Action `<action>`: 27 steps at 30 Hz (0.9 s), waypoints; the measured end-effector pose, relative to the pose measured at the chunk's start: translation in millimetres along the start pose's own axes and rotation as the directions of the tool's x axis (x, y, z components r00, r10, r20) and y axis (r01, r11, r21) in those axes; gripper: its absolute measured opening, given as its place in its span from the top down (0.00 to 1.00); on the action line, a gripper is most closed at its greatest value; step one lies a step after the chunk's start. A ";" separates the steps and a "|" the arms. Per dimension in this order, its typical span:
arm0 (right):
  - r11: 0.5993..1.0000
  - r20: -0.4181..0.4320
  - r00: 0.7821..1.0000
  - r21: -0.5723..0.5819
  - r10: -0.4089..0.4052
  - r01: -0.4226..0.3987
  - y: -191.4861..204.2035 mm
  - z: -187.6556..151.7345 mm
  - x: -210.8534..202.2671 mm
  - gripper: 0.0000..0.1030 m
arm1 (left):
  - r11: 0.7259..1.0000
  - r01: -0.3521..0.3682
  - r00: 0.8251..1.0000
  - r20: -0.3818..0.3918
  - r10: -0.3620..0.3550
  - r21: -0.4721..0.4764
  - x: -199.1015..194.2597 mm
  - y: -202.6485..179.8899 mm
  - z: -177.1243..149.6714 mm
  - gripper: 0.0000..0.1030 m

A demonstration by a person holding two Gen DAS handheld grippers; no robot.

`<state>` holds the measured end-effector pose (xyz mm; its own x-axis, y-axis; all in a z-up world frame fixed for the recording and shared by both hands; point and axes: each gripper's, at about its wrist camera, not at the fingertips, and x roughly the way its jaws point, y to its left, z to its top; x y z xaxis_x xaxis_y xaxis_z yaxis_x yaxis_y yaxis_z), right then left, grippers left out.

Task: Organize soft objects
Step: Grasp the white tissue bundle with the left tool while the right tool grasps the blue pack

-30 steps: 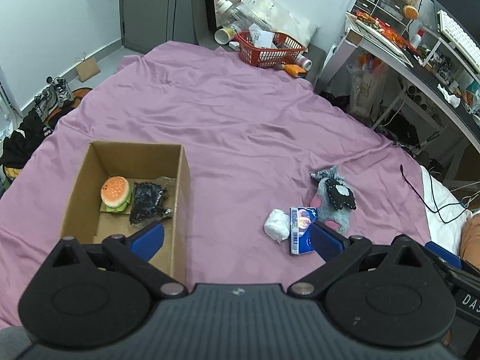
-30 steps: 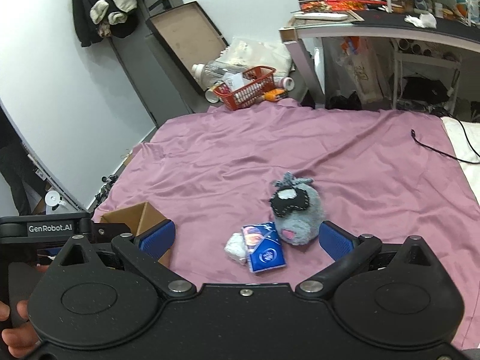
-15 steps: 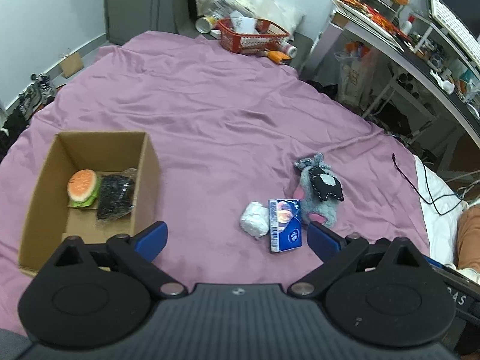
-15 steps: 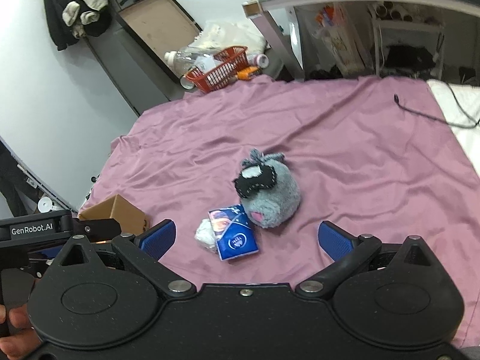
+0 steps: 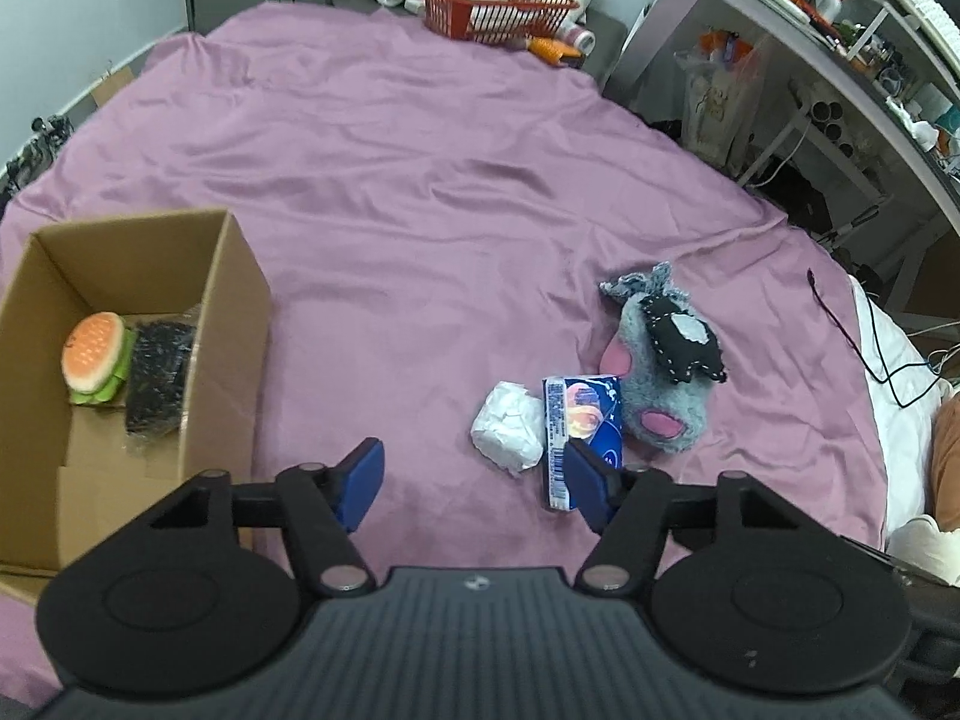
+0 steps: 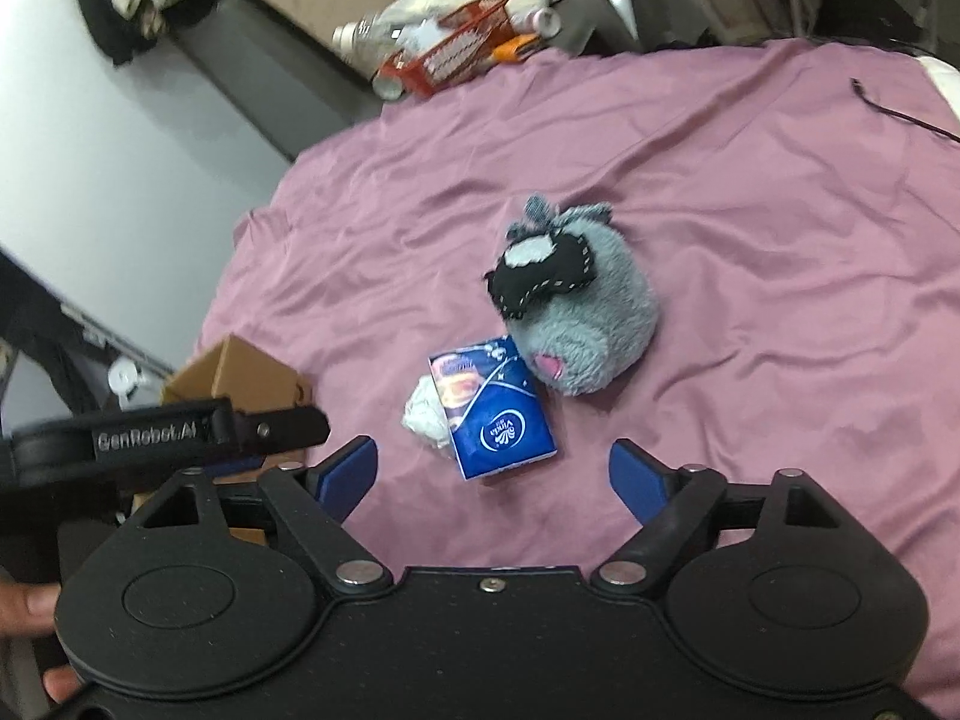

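Both grippers spread wide, empty: left gripper (image 5: 474,474), right gripper (image 6: 493,467). Grey plush (image 6: 576,312), blue tissue pack (image 6: 495,414), white wad (image 6: 425,411) touching on purple sheet (image 5: 420,180). Burger toy (image 5: 96,357) in cardboard box (image 5: 234,324).

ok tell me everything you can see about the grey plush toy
The plush toy is a round, fuzzy grey ball with a tuft of ears on top, a black stitched patch with a pale centre on it, and pink spots. It looks soft and unsquashed. It lies on its side on the purple bedsheet, outside the cardboard box, with the blue tissue pack against it. Neither pair of tongs touches it.
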<state>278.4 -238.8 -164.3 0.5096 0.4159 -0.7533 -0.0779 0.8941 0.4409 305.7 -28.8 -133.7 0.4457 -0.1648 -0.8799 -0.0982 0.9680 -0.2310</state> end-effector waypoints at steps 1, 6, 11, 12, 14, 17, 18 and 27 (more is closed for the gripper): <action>1.000 -0.010 1.000 -0.004 -0.002 0.002 0.0 0.6 4.6 0.22 | 1.000 0.004 1.000 -0.006 -0.004 -0.001 3.7 0.7 1.5 0.41; 1.000 -0.043 0.999 0.000 -0.015 0.015 -5.2 6.2 22.6 0.25 | 0.999 0.032 0.999 -0.040 -0.032 -0.013 24.3 2.5 10.7 0.43; 1.000 -0.083 0.996 -0.018 -0.021 0.019 -5.2 8.3 43.1 0.27 | 0.998 0.057 0.995 -0.084 -0.058 -0.012 49.4 1.2 18.0 0.43; 1.000 -0.093 0.995 -0.020 -0.023 0.022 -5.3 9.1 47.6 0.28 | 0.998 0.060 0.994 -0.093 -0.061 -0.012 54.7 1.2 19.0 0.44; 0.999 -0.104 0.994 -0.022 -0.026 0.023 -5.6 10.2 55.0 0.28 | 0.998 0.065 0.992 -0.110 -0.066 -0.013 63.8 1.4 20.6 0.44; 0.999 -0.125 0.992 -0.027 -0.030 0.026 -6.3 11.4 65.9 0.33 | 0.997 0.080 0.987 -0.135 -0.082 -0.024 76.8 2.4 21.3 0.44; 0.999 -0.135 0.990 -0.025 -0.031 0.028 -7.4 11.5 69.7 0.36 | 0.996 0.080 0.986 -0.142 -0.083 -0.026 80.4 2.6 21.2 0.44; 0.999 -0.168 0.985 0.006 -0.037 0.039 -18.7 14.0 87.8 0.48 | 0.995 0.090 0.975 -0.199 -0.096 -0.042 107.3 2.5 23.5 0.53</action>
<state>336.6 -221.3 -231.9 0.3607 0.4046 -0.8403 -0.0529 0.9084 0.4147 374.2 -39.6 -218.9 0.2674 -0.2916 -0.9184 -0.0949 0.9405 -0.3263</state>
